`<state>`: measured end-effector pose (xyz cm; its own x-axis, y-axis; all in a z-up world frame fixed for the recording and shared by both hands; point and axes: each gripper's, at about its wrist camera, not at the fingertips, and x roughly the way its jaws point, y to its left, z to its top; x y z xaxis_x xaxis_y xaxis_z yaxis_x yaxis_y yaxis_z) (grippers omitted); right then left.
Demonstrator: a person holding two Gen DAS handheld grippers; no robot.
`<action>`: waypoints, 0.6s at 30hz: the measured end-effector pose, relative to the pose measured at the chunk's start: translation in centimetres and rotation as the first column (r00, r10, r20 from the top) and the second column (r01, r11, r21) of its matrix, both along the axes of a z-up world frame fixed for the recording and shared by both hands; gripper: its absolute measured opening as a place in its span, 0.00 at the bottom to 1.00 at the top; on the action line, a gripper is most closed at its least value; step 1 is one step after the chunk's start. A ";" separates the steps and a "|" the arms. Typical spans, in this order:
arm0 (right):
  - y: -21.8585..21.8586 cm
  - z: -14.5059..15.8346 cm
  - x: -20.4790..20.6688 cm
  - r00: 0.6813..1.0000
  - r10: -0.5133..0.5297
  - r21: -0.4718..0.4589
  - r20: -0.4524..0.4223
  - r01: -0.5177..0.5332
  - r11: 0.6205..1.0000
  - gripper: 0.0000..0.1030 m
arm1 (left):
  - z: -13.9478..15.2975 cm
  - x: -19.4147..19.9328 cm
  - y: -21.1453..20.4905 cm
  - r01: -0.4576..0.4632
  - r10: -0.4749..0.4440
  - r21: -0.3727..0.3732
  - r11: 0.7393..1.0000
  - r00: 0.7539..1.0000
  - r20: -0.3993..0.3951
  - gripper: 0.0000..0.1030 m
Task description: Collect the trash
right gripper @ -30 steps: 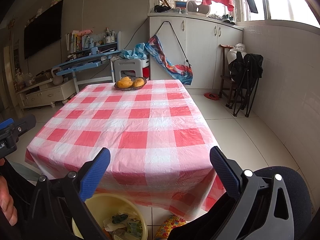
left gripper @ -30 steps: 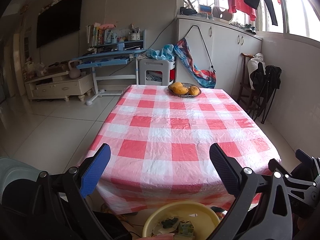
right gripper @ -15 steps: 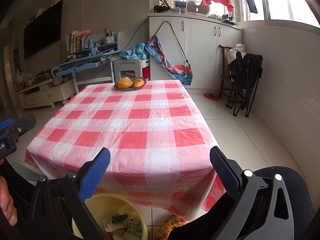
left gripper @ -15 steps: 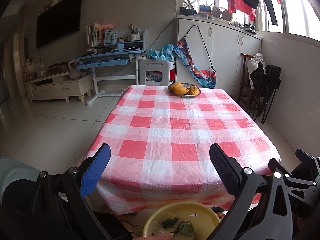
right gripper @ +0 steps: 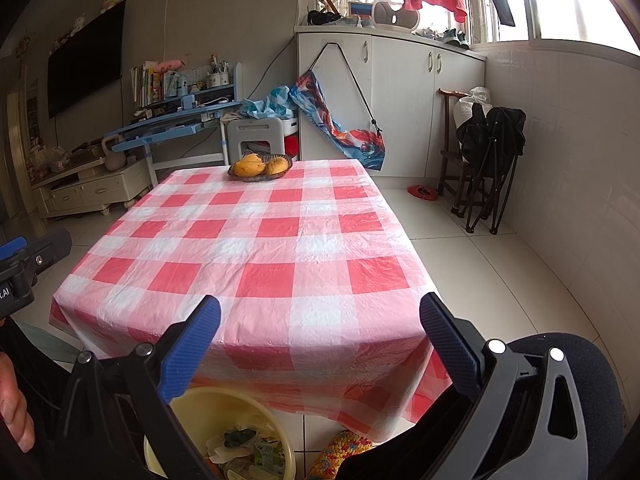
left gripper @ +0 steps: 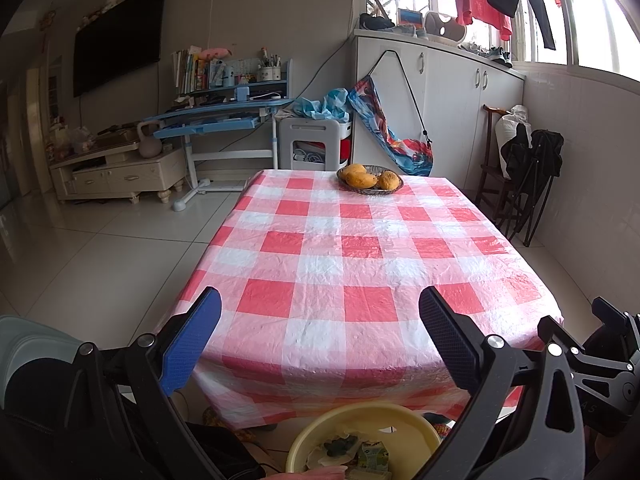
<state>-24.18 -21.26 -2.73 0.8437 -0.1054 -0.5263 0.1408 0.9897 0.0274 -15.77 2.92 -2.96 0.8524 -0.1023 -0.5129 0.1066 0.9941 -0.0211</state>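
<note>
Both grippers hang over the near edge of the table with their jaws spread wide and nothing between them. On the left, the left gripper (left gripper: 320, 336) shows its blue pad and its black pad well apart, framing the red-and-white checked tablecloth (left gripper: 352, 264). Below it, on the floor just in front of the table's edge, stands a yellow basin (left gripper: 404, 416) holding the trash (left gripper: 360, 450): crumpled paper, a dark scrap and a small green carton. A fingertip (left gripper: 324, 472) shows at the bottom edge of that view, just beside the basin's rim. At the far end of the cloth sits a dark basket (left gripper: 370, 190) with orange-yellow fruit in it.

Further right, the right gripper (right gripper: 320, 330) is equally wide open and empty, over the table's near right corner. The same basin (right gripper: 192, 404) lies low and to its left, partly behind the blue finger, with the trash (right gripper: 248, 450) inside. A knitted multicoloured item (right gripper: 340, 450) lies on the floor tiles beside the basin, under the cloth's overhang.
</note>
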 end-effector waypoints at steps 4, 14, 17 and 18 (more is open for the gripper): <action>0.0 0.0 0.0 1.000 0.000 0.000 0.001 0.000 1.000 0.93 | 0.0 0.0 0.0 0.000 0.000 0.000 1.000 1.000 -0.001 0.93; 0.4 0.0 -0.1 1.000 0.007 -0.019 0.006 -0.007 1.000 0.93 | 0.0 0.0 0.0 0.000 0.000 0.000 1.000 1.000 0.000 0.93; 0.4 0.1 -0.1 1.000 0.005 -0.019 0.008 -0.005 1.000 0.93 | 0.0 0.0 0.0 0.000 0.000 -0.001 1.000 1.000 -0.001 0.93; 0.5 0.1 -0.2 1.000 0.005 -0.020 0.009 -0.005 1.000 0.93 | 0.0 0.0 0.0 -0.001 0.001 -0.001 1.000 1.000 -0.001 0.93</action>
<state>-24.34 -20.79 -2.64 0.8492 -0.1115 -0.5162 0.1356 0.9907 0.0090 -15.82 2.90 -2.96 0.8518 -0.1024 -0.5137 0.1060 0.9941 -0.0224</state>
